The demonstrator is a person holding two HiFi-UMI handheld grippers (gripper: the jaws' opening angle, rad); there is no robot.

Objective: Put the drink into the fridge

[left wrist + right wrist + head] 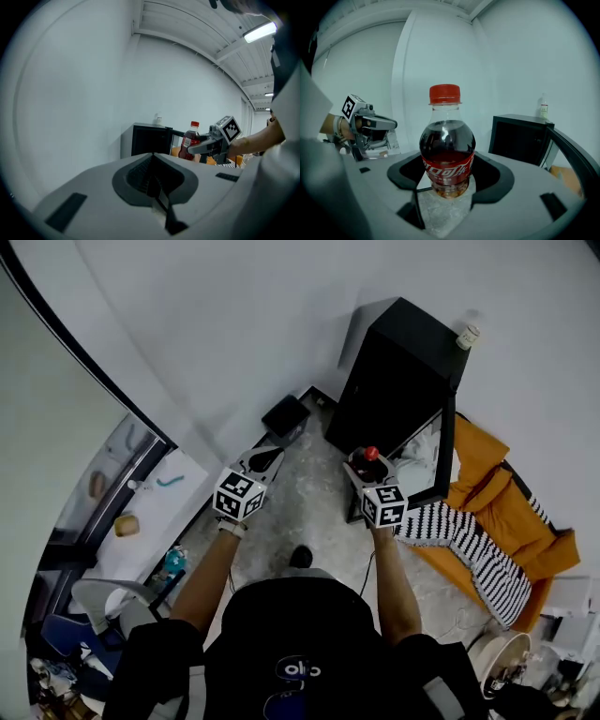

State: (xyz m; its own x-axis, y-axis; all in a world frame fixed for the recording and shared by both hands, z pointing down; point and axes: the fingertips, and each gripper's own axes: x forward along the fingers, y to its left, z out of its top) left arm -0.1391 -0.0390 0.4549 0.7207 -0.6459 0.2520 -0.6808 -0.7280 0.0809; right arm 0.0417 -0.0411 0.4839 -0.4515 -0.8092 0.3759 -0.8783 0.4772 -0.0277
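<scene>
- Black fridge [398,381] sits at the upper right of the head view, with its door [441,454] swung open along the right side. Your right gripper [366,463] is just in front of it, right of centre, carrying the bottle [371,455] upright. Your left gripper [267,460] hangs left of centre, well apart from the fridge, so your right hand is plainly the nearer one.
- Left gripper view: your own tongs at lower centre are pressed together with nothing between them. Beyond them, right of centre, the bottle stands upright in the other gripper. The fridge shows just left of the bottle in the frame.
- Right gripper view: the tongs pinch the bottle low on its body at frame centre, and its long axis runs straight up the frame. The fridge lies to the right of the bottle and farther off, showing you a dark face. The door edge sweeps across the lower right corner. You cannot see the shelves from here.
- Judging from this, the drink is not yet inside. The coming move looks like a carry forward and to the right into the opening, bottle kept upright. The door edge on the right seems the likeliest thing to clip.
</scene>
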